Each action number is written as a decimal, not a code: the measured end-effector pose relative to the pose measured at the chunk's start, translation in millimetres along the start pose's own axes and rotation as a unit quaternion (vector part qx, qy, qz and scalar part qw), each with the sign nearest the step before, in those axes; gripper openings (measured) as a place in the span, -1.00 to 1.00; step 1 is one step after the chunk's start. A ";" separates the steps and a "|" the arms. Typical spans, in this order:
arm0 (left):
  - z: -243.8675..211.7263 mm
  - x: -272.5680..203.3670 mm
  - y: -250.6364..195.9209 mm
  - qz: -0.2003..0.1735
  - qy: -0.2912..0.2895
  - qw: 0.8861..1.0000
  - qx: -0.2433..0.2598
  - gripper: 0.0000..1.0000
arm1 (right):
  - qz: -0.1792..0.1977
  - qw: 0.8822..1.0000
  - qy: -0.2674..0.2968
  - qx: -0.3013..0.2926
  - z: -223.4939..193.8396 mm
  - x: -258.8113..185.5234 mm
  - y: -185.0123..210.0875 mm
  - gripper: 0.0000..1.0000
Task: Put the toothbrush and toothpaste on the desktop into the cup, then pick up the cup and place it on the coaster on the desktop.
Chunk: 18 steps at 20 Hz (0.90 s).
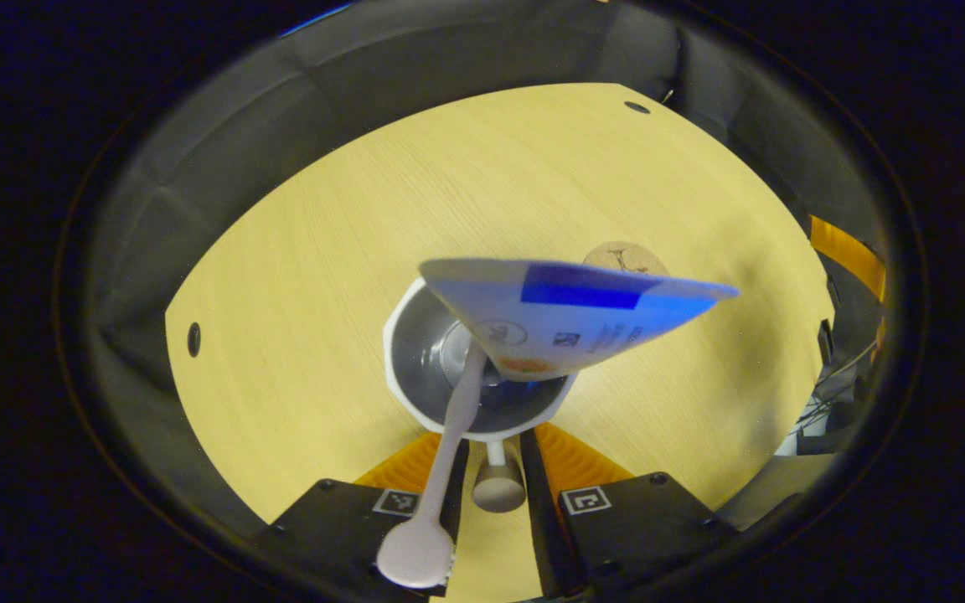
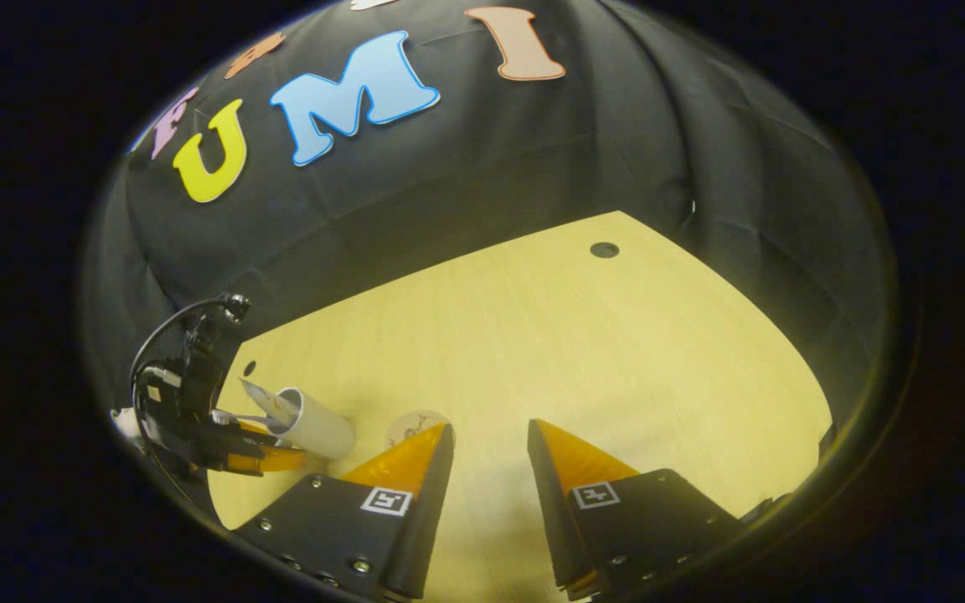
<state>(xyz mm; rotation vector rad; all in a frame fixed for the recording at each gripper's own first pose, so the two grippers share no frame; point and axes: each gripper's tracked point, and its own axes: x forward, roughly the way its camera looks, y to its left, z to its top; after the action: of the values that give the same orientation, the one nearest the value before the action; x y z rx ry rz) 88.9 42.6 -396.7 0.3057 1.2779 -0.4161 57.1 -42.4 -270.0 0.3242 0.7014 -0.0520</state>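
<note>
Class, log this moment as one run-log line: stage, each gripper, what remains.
stage: cup loaded with toothbrush and toothpaste | left gripper: at cup handle | right gripper: open | remaining: cup onto coaster

The table (image 1: 298,276) is light yellow wood with thin lines running along it and small dark round holes. The cup (image 1: 403,368) is white outside and grey inside. The toothpaste (image 1: 566,314) tube is white with a bright blue band, a little orange patch and tiny dark marks. The toothbrush (image 1: 441,469) is a pale pinkish white. The coaster (image 1: 625,255) is light brown with thin dark scribbly lines on it. The booth wall (image 2: 616,142) is black cloth
</note>
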 end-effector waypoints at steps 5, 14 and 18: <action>0.0 5.7 -2.2 -0.003 -0.008 1.000 -0.011 -0.29 | -0.010 1.000 0.008 0.009 -3.2 3.9 -9.4 0.10; 3.1 -4.9 -7.4 -0.020 -0.033 0.999 -0.029 -0.38 | -0.010 1.000 0.011 0.013 -1.2 9.6 -7.9 0.09; 7.8 -12.0 -11.1 -0.017 -0.041 0.999 -0.022 -0.37 | -0.011 1.000 0.010 0.013 -0.4 11.2 -8.3 0.09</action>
<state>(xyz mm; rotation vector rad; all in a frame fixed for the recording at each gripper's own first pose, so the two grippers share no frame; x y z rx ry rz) 87.7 30.9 -383.0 0.2279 1.2113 -0.4261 64.1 -49.5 -279.7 0.3415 0.7248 -0.0786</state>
